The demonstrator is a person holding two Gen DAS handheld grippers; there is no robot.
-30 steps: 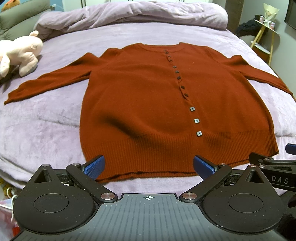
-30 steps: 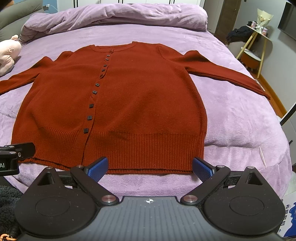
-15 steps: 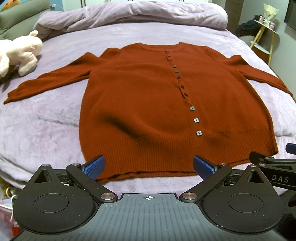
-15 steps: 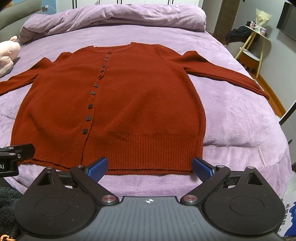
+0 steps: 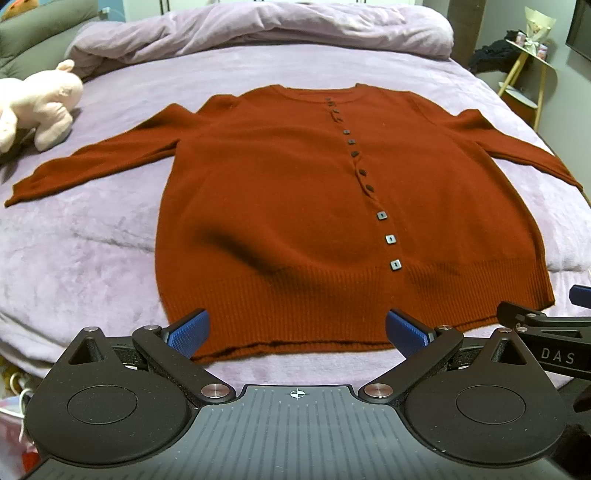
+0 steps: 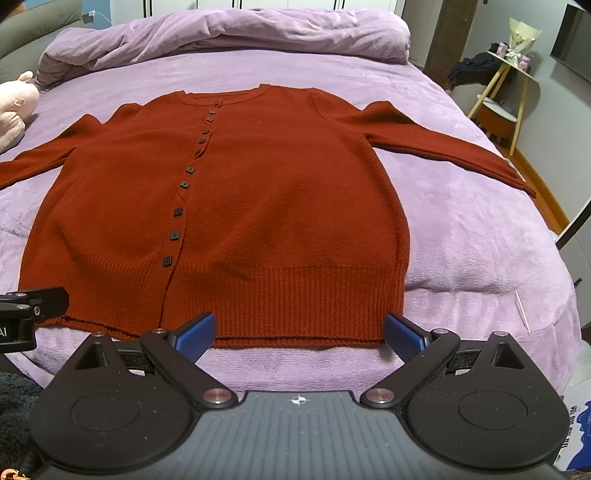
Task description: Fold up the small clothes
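Observation:
A rust-red buttoned cardigan (image 5: 295,206) lies flat, front up, on the purple bed, both sleeves spread out; it also shows in the right wrist view (image 6: 258,206). My left gripper (image 5: 297,332) is open and empty, its blue pads just above the left half of the ribbed hem. My right gripper (image 6: 299,334) is open and empty over the right half of the hem. Each gripper's edge shows in the other's view: the right gripper (image 5: 543,332) at the right border, the left gripper (image 6: 26,310) at the left border.
The bed (image 5: 92,258) has a purple cover with a bunched duvet (image 5: 258,26) at the head. A pink plush toy (image 5: 40,107) lies at the left. A yellow-legged side table (image 6: 506,85) stands beyond the bed's right edge.
The right gripper view has crept slightly forward and left. The left gripper and the cardigan have not visibly moved.

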